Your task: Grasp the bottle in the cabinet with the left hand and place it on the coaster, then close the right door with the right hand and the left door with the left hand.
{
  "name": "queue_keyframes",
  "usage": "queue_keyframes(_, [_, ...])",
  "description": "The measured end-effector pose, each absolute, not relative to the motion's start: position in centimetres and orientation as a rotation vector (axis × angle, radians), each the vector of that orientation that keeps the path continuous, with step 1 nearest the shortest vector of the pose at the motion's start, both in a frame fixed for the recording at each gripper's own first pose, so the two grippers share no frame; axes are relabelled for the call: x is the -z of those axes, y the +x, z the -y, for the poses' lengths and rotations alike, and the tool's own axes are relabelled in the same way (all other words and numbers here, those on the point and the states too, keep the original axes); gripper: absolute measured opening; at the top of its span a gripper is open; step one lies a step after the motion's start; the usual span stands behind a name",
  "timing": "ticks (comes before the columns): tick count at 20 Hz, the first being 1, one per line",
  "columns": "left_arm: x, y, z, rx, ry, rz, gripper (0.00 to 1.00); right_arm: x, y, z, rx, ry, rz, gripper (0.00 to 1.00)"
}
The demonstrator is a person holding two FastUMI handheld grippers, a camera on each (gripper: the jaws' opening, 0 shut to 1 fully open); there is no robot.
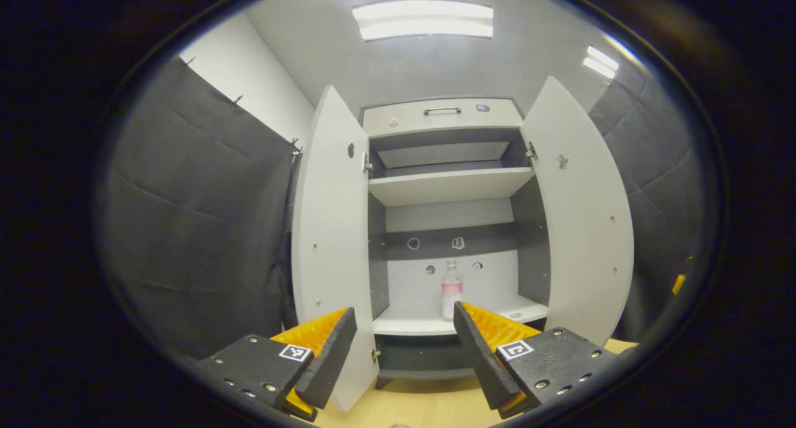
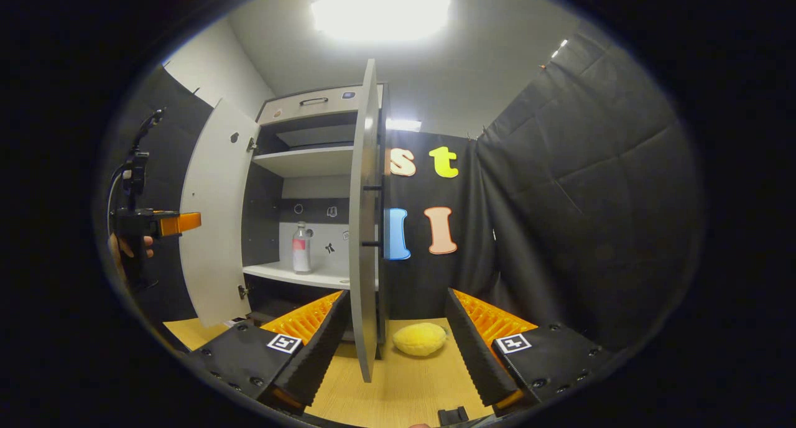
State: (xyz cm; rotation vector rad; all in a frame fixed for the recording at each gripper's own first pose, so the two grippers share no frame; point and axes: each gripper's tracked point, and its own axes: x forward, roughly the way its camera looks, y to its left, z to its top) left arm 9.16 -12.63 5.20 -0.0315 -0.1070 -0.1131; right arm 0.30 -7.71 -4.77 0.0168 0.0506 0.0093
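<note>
A clear bottle (image 1: 451, 290) with a pink label stands upright on the cabinet's lower shelf (image 1: 429, 322), near the middle. Both cabinet doors stand wide, the left door (image 1: 329, 241) and the right door (image 1: 581, 216). My left gripper (image 1: 404, 347) is open, in front of the cabinet and well short of the bottle. In the right gripper view the bottle (image 2: 301, 249) shows past the edge-on right door (image 2: 364, 229). My right gripper (image 2: 395, 344) is open with that door's lower edge between its fingers, untouched. The left gripper (image 2: 163, 224), held by a hand, hangs at far left.
A yellow soft round thing (image 2: 420, 339) lies on the wooden table (image 2: 398, 384) right of the right door. The upper shelf (image 1: 444, 185) is bare, with a drawer (image 1: 441, 114) above. Black cloth walls stand on both sides.
</note>
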Motion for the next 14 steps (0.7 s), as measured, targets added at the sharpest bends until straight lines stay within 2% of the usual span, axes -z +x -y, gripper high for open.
queue_keyframes(1, [-5.1,10.1,13.3,0.131,-0.037,0.111,0.92,4.8,0.4,7.9,-0.001,0.02,-0.051,0.98])
queue_keyframes(2, [-5.1,11.0,14.0,0.15,-0.042,0.112,0.92,4.8,0.5,8.0,0.012,0.021,-0.05,0.97])
queue_keyframes(3, [-5.0,12.1,14.7,0.17,-0.047,0.107,0.84,4.8,0.6,8.3,0.028,0.021,-0.049,0.96])
queue_keyframes(4, [-4.8,13.1,15.4,0.19,-0.052,0.1,0.92,4.7,0.8,8.3,0.038,0.018,-0.048,0.97])
queue_keyframes(5, [-4.6,14.2,16.0,0.208,-0.057,0.096,0.88,4.5,1.1,8.1,0.043,0.015,-0.043,0.97])
queue_keyframes(6, [-4.6,15.3,16.6,0.221,-0.062,0.093,0.92,4.3,1.4,7.9,0.047,0.01,-0.04,0.97])
queue_keyframes(14, [-3.0,24.7,19.9,0.314,-0.087,0.075,0.92,4.2,3.6,7.3,0.122,-0.034,-0.028,0.96])
